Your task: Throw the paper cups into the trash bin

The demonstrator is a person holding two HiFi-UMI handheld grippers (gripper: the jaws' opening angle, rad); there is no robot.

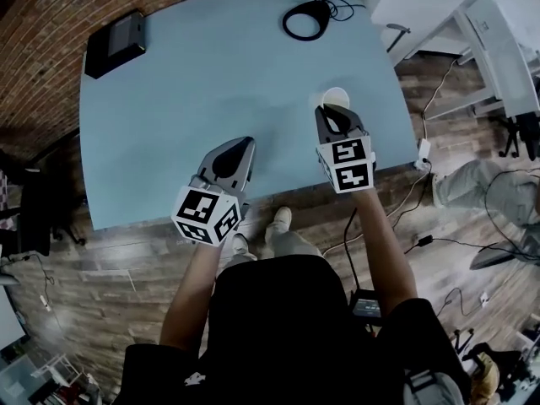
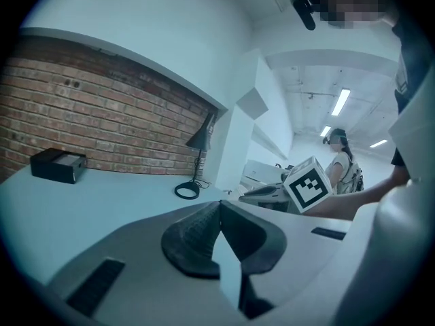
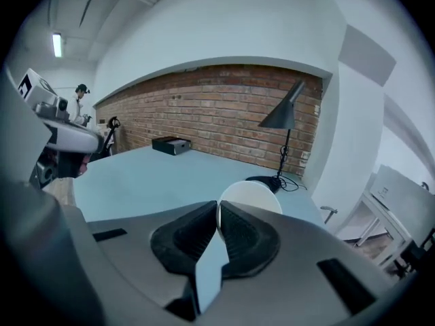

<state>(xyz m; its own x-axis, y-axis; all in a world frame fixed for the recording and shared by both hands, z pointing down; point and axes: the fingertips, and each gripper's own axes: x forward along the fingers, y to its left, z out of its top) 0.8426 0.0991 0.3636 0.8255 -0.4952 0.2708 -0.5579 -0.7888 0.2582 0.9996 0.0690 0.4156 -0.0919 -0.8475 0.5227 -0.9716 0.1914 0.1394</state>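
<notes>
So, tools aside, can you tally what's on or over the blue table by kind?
Paper cup: 1, pinched in the right tool
Black box: 1
Desk lamp: 1
Total: 3

Pale blue table (image 1: pixel 211 99): black box (image 1: pixel 116 43) on its far left corner; lamp base (image 1: pixel 321 9) at its far edge.

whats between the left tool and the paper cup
Nothing: in the head view only bare blue table lies between the left tool and the paper cup.
</notes>
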